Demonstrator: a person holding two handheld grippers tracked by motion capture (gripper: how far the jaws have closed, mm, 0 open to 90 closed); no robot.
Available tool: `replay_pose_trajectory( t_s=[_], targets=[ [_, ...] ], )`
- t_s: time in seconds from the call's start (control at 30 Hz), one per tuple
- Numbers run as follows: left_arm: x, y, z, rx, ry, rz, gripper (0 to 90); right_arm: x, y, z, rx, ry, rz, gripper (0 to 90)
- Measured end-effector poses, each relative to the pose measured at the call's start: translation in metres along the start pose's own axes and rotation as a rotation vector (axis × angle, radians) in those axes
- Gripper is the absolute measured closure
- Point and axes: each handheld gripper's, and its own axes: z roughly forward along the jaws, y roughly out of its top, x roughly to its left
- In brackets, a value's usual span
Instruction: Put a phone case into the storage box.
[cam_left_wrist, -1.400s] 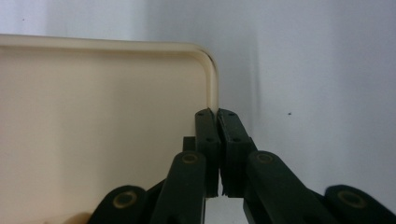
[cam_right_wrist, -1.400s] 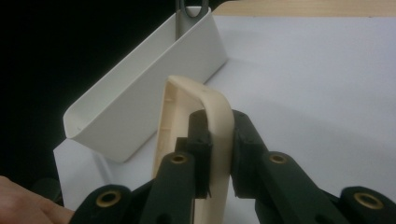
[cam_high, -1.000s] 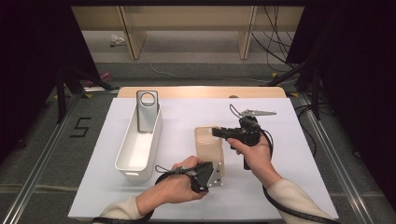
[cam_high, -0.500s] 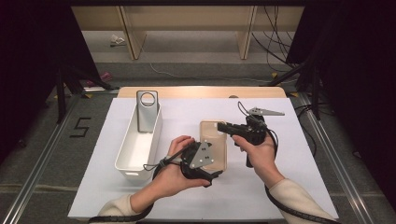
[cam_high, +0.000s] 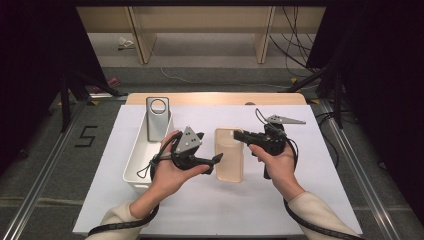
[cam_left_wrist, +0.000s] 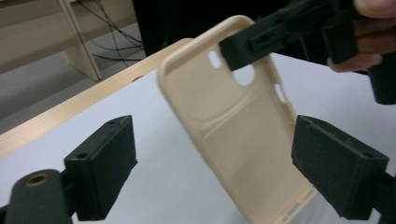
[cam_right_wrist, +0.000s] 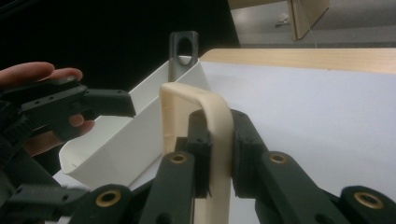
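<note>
Your right gripper (cam_high: 239, 135) is matt black, its jaws pinching a plain cream-beige phone case (cam_high: 229, 161), no pattern on it. Your left gripper (cam_high: 218, 158) is the same black, with a pale grey three-cornered plate on top. Just left of it stands a white bin (cam_high: 135, 162), unmarked, and leaning in the bin is a dark grey case (cam_high: 157, 119). Under both your grippers lies a plain white sheet (cam_high: 200, 210); beyond them runs the table's (cam_high: 215, 98) light wood edge. Your sleeves (cam_high: 320, 212) are cream.
</note>
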Motion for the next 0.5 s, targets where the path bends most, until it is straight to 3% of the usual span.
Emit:
replay_pose_trajectory(
  t_s=[0.3,0.5],
  targets=[
    [0.0092,-0.0046,0.0020,-0.018,0.030,-0.110,18.4,0.0012,0.0003,-0.0004,-0.012,0.000,-0.001,80.9],
    [0.0095,-0.0033,0.0023,-0.043,0.033,-0.136,25.5,0.0030,-0.0004,0.0009,-0.015,0.001,-0.007,80.9]
  ],
)
